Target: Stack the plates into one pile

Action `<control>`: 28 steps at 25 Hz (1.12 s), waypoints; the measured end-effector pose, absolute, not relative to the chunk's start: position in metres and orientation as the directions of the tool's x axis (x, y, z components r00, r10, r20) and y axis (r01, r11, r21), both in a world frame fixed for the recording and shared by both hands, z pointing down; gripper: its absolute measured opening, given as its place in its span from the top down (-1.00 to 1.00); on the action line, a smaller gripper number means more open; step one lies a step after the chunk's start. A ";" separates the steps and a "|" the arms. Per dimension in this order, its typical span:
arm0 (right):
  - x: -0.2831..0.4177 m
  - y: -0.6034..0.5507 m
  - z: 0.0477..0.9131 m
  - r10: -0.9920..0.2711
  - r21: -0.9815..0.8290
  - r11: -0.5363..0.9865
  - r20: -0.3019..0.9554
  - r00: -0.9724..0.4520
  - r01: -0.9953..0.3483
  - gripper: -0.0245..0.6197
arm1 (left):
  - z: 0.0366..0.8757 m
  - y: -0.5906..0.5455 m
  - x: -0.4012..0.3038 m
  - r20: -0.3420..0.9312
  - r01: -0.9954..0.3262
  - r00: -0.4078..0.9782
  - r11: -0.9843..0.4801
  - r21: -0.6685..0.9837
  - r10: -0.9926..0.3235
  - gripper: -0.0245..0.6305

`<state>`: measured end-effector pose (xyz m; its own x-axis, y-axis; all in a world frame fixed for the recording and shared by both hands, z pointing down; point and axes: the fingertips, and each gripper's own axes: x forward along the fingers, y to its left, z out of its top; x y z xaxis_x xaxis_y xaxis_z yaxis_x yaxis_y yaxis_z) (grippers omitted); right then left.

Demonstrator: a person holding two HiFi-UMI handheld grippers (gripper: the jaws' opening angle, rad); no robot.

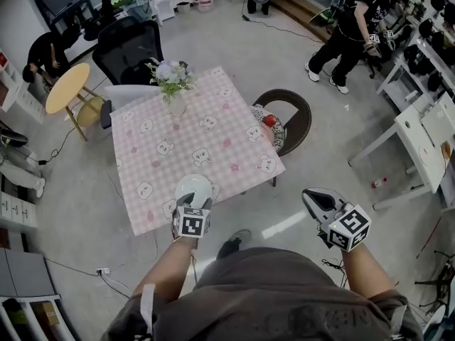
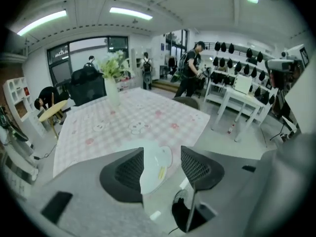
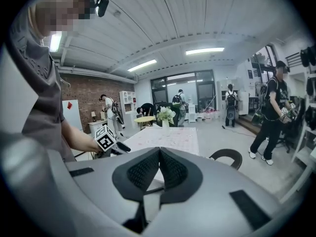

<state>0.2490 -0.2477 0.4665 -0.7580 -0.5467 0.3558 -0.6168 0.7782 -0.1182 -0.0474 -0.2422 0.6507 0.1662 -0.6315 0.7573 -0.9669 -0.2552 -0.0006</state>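
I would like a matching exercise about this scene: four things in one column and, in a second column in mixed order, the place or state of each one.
Things:
1. plates
2. vase of flowers
3. left gripper
4. right gripper

Places or states:
a. jaws together, off to the right of the table
b. near the far edge of the table
c. jaws apart, over the plates
d. at the near edge of the table

Right pairs: 1-d, 2-b, 3-c, 4-a.
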 end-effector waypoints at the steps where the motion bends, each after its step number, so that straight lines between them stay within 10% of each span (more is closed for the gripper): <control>1: 0.254 -0.248 0.464 -0.559 -0.114 0.771 0.350 -0.752 -0.626 0.94 | 0.640 -0.250 -0.038 0.735 -0.962 0.194 -0.272 0.014 -0.650 0.22; 12: 0.343 -0.232 0.429 -0.756 -0.064 0.598 0.285 -0.589 -0.799 0.94 | 0.510 -0.315 0.117 0.404 -0.773 0.615 -0.618 0.143 -0.677 0.52; 28: 0.473 -0.146 0.403 -0.930 -0.040 0.272 0.247 -0.274 -0.961 0.94 | 0.403 -0.258 0.316 0.060 -0.229 0.973 -0.951 0.209 -0.221 0.91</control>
<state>0.4726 -0.1458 0.4027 -0.2735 -0.9295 0.2473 -0.9614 0.2724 -0.0396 0.3158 -0.2581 0.4029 0.9734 -0.2212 0.0598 -0.2289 -0.9507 0.2092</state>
